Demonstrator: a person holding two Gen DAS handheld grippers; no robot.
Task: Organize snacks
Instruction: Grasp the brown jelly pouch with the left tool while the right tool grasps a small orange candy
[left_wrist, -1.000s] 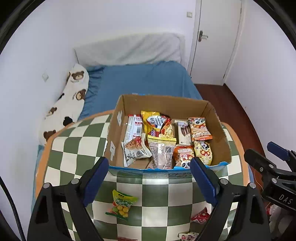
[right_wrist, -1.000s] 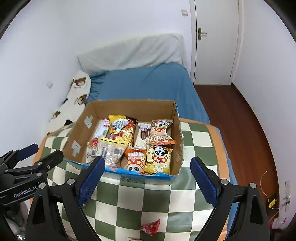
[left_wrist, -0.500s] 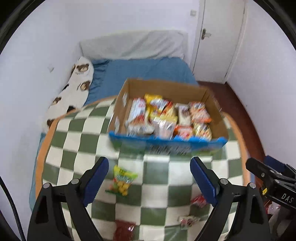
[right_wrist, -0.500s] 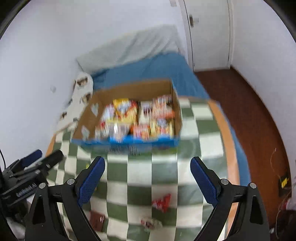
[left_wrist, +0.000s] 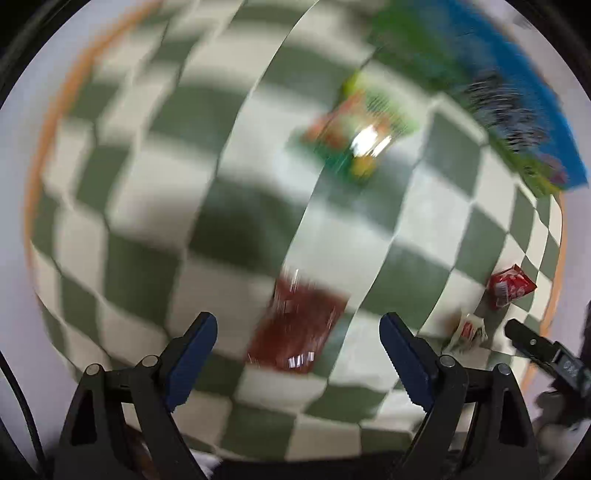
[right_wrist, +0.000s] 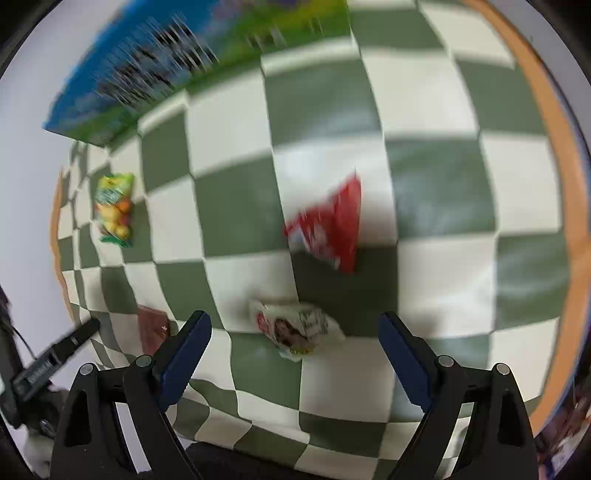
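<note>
Both views are motion-blurred and look down on the green-and-white checked table. My left gripper is open above a dark red snack packet; a green fruit-candy packet lies farther off. My right gripper is open, with a white packet between its fingers and a red packet beyond it. The snack box's blue front wall is at the top left of the right wrist view and at the top right of the left wrist view.
The table's orange edge curves along the right. In the left wrist view the red packet and white packet lie at the right, near the other gripper's finger. The green packet and dark red packet show at the right view's left.
Both grippers have tilted down and dropped toward the tabletop. The box's contents, bed and door have left view; loose packets now fill the frames. Both grippers stay open.
</note>
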